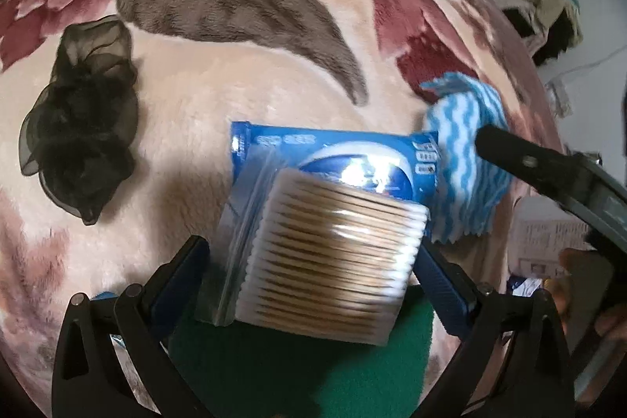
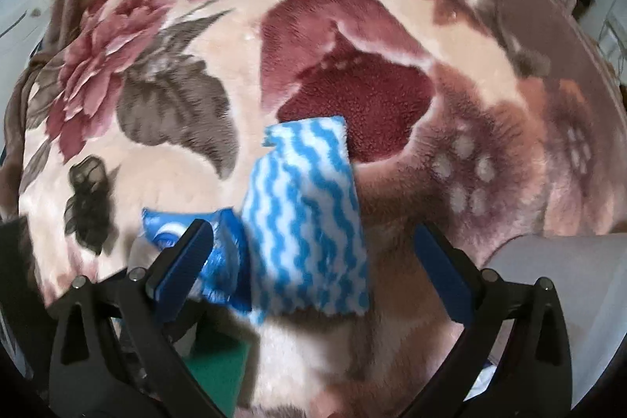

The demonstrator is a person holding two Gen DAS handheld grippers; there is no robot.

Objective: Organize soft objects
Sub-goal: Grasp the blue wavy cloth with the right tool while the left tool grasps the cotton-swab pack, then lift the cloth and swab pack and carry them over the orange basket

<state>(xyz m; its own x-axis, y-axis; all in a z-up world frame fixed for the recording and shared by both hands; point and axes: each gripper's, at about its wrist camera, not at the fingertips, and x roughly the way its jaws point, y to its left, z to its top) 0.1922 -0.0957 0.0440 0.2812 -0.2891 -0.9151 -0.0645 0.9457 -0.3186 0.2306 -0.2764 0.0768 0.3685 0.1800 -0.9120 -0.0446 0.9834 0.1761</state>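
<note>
My left gripper [image 1: 313,253] has its jaws wide around a clear bag of cotton swabs [image 1: 333,253]; both pads touch the bag's sides. Under the bag lie a blue wipes pack [image 1: 333,151] and a green sponge [image 1: 305,371]. A blue-and-white wavy cloth [image 1: 466,159] lies right of the pack; in the right wrist view it [image 2: 305,222] lies between my open right gripper's [image 2: 313,257] fingers, untouched. A black sheer scrunchie [image 1: 82,116] sits on the left, also dim in the right wrist view [image 2: 88,202].
Everything lies on a plush floral blanket [image 1: 243,73]. The right gripper's finger [image 1: 521,159] reaches in at the right of the left wrist view. Printed paper [image 1: 548,237] and piled clothes [image 1: 544,10] lie beyond the blanket's right edge. A pale surface [image 2: 568,281] sits at lower right.
</note>
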